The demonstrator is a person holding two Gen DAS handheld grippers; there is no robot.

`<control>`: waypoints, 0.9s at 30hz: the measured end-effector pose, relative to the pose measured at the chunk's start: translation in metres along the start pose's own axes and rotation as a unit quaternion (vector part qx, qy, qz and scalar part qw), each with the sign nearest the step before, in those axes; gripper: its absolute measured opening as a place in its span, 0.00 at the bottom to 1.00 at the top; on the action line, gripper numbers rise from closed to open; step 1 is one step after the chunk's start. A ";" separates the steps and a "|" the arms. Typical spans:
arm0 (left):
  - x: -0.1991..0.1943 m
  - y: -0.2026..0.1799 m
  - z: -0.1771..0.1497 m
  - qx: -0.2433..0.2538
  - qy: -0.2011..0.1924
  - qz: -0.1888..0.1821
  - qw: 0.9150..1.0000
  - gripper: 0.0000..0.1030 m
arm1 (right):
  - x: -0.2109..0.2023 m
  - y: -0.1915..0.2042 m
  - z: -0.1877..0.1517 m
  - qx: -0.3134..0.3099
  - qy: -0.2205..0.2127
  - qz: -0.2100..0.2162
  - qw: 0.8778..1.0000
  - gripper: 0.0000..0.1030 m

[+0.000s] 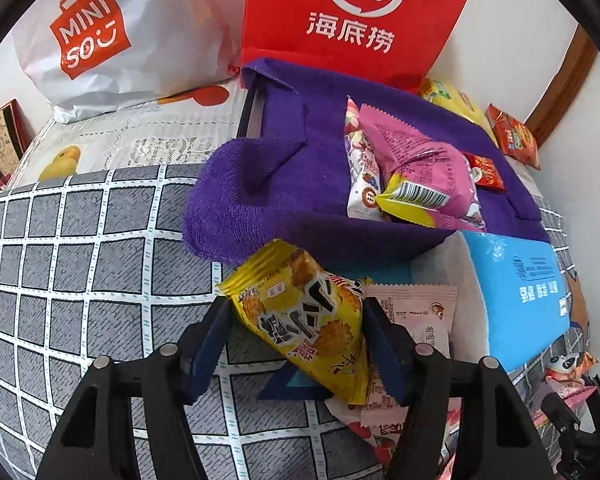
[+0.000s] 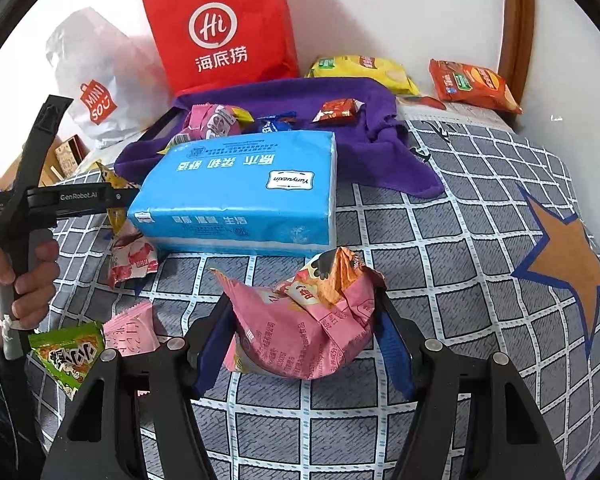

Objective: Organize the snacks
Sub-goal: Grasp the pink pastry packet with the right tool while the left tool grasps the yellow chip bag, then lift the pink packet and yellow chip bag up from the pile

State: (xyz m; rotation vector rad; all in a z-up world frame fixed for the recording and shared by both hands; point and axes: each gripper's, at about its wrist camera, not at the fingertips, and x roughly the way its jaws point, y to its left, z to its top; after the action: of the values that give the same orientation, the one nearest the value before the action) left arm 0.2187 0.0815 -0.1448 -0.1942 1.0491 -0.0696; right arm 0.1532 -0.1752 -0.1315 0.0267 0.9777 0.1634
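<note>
Up close, the left gripper point(image 1: 296, 332) pinches a yellow snack packet point(image 1: 304, 320) between its blue pads, over a grey checked bedsheet point(image 1: 80, 260). The right gripper point(image 2: 304, 332) clamps a crumpled pink snack bag point(image 2: 300, 328). Beyond both lie a blue tissue pack point(image 2: 240, 196) and, farther off, a purple towel point(image 1: 268, 200) bearing more snacks.

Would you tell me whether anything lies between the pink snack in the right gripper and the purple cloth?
Yes: the blue tissue pack lies directly between the pink snack and the purple cloth.
</note>
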 end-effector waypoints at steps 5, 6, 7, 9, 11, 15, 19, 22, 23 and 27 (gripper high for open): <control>-0.017 0.007 -0.007 0.009 -0.007 0.000 1.000 0.60 | 0.000 0.004 0.000 -0.008 -0.002 -0.004 1.000 0.65; -0.021 0.008 -0.009 0.009 -0.007 0.002 1.000 0.60 | 0.000 0.004 0.000 -0.009 -0.002 -0.006 1.000 0.65; -0.024 0.010 -0.011 0.008 -0.007 0.003 1.000 0.60 | -0.001 0.005 -0.001 -0.009 -0.002 -0.010 1.000 0.65; -0.032 0.015 -0.015 0.007 -0.009 0.006 1.000 0.60 | -0.002 0.005 -0.002 -0.007 -0.003 -0.014 1.000 0.65; -0.038 0.018 -0.021 0.006 -0.012 0.006 1.000 0.60 | -0.003 0.003 -0.003 -0.001 -0.003 -0.013 1.000 0.65; -0.050 0.019 -0.033 0.016 -0.013 -0.006 1.000 0.60 | -0.007 0.003 -0.005 0.007 -0.005 -0.018 1.000 0.65; -0.064 0.017 -0.043 0.024 -0.017 -0.021 0.999 0.60 | -0.014 0.004 -0.005 0.008 -0.008 -0.023 1.000 0.65; -0.074 0.016 -0.048 0.028 -0.020 -0.032 0.999 0.60 | -0.020 0.005 -0.003 0.008 -0.014 -0.027 1.000 0.65; -0.077 0.016 -0.050 0.029 -0.022 -0.034 0.999 0.60 | -0.022 0.006 -0.003 0.007 -0.017 -0.029 0.999 0.65; -0.092 0.018 -0.053 0.032 -0.035 -0.045 0.998 0.60 | -0.029 0.006 -0.001 0.006 -0.024 -0.034 0.999 0.65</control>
State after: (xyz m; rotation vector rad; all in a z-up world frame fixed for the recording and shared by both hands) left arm 0.1261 0.1060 -0.0951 -0.1849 0.9676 -0.1752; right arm 0.1357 -0.1732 -0.1074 0.0096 0.9311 0.0942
